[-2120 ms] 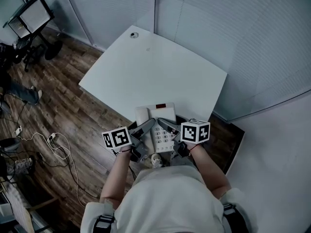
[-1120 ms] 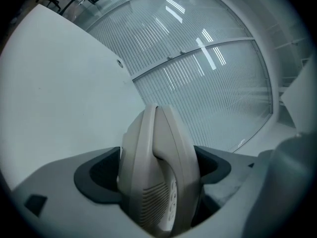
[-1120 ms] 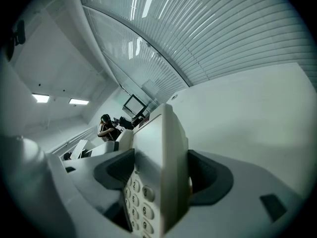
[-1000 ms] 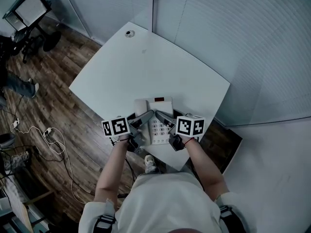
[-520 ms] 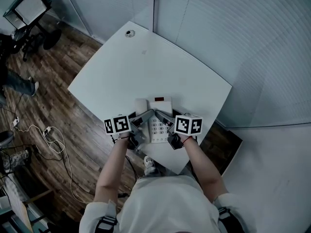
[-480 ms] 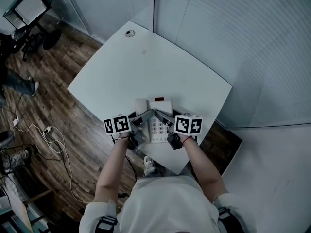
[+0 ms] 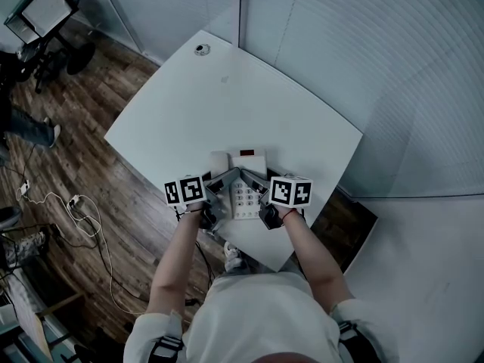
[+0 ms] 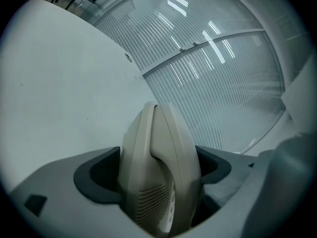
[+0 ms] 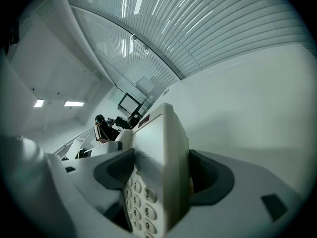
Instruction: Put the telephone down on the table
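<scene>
A beige desk telephone [image 7: 243,190] with a keypad and a handset on its left is held between both grippers over the near part of the white table [image 7: 227,104]. I cannot tell whether it touches the tabletop. My left gripper [image 7: 224,181] is shut on the handset side; in the left gripper view the telephone [image 8: 158,172] fills the space between the dark pads [image 8: 96,175]. My right gripper [image 7: 258,184] is shut on the keypad side, where the number keys of the telephone [image 9: 148,182] show between its jaws.
A small round grommet [image 7: 201,49] sits at the table's far corner. Glass partition walls [image 7: 363,51] stand behind and right of the table. To the left is wood floor with cables [image 7: 68,203], a monitor on a stand [image 7: 41,10] and a person's leg [image 7: 26,131].
Both grippers have carried the telephone forward, from the table's near edge to further in over the tabletop. Both stay shut on it.
</scene>
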A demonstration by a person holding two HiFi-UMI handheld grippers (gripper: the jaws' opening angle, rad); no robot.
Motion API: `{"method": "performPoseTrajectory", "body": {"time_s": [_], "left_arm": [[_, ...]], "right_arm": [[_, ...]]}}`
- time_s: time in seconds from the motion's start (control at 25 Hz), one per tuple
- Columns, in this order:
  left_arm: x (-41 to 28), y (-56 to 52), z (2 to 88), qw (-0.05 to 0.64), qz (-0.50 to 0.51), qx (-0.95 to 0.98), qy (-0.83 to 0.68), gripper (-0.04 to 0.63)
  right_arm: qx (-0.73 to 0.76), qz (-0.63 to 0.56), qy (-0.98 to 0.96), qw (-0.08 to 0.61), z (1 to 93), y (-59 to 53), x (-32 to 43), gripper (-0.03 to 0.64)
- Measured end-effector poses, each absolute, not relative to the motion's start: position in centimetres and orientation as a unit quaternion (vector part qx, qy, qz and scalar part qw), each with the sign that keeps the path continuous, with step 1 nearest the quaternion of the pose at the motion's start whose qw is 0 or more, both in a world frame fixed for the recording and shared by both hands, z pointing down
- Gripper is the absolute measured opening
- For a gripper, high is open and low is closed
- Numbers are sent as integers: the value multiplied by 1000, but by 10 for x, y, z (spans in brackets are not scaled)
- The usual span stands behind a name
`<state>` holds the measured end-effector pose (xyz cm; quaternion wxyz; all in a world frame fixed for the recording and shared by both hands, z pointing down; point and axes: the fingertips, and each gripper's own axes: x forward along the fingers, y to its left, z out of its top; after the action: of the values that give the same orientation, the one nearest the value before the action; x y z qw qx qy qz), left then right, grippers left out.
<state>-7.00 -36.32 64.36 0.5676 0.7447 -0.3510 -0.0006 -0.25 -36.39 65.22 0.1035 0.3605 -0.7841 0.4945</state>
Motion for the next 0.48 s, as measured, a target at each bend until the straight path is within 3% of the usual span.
{"method": "performPoseTrajectory", "body": {"time_s": [0.48], "left_arm": [[-72, -364, 651, 558, 15, 743, -369, 423]], "right_arm": [[364, 502, -779, 91, 661, -363, -2, 341]]}}
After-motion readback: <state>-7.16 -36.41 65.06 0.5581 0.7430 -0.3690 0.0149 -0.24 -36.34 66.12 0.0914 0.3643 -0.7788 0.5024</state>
